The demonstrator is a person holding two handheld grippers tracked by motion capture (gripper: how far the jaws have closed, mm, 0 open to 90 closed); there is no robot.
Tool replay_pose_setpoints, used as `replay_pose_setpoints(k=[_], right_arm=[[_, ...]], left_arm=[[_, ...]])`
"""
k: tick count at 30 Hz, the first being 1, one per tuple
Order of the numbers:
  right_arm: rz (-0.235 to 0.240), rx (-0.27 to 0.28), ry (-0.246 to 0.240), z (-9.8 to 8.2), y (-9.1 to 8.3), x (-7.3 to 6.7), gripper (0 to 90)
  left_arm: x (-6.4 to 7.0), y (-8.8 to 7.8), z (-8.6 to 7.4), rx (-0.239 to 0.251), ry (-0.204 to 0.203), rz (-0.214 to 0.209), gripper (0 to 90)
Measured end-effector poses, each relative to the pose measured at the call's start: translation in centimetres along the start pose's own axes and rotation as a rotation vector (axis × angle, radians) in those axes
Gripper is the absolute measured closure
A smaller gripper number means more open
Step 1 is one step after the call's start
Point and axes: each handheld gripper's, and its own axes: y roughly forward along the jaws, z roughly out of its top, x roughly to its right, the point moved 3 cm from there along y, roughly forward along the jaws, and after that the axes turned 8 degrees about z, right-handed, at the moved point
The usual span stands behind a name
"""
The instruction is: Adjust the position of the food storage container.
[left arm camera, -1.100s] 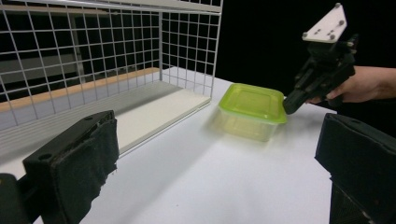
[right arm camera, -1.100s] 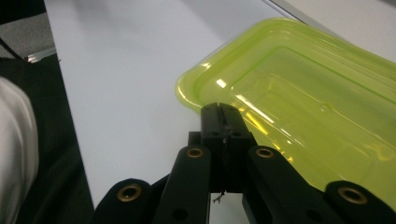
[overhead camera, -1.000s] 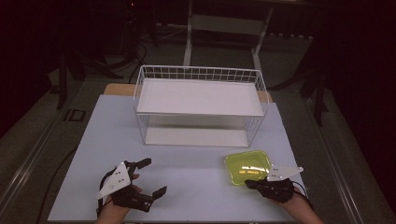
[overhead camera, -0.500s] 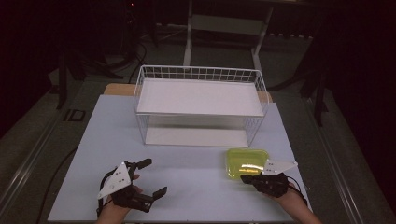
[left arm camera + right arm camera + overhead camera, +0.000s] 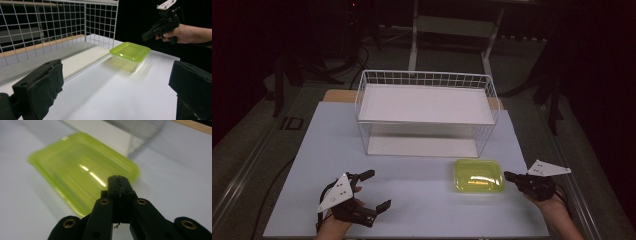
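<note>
No legible text, label, brand, number or sign anywhere.

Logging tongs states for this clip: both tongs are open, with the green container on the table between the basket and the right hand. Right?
Not quite: the right tongs are shut, jaws pressed together with nothing between them, as the right gripper view shows. The left tongs are open. The green container does sit on the table, in front of the wire basket.
</note>
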Motion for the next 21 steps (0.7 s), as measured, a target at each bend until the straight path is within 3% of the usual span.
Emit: replay_pose_setpoints(k=[4, 9, 21], right_arm=[[-0.040, -0.006, 0.028, -0.9, -0.1, 1.3, 90.0], [-0.056, -0.014, 0.044, -1.5, 0.4, 2.0, 90.0], [-0.016, -0.025, 0.051, -1.5, 2.2, 1.6, 90.0]], left_arm=[[0.0, 0.0, 0.0, -0.003, 0.003, 0.000, 0.0], [-0.1, 0.0, -0.1, -0.005, 0.003, 0.001, 0.1], [0.0, 0.0, -0.1, -0.006, 0.002, -0.003, 0.1]])
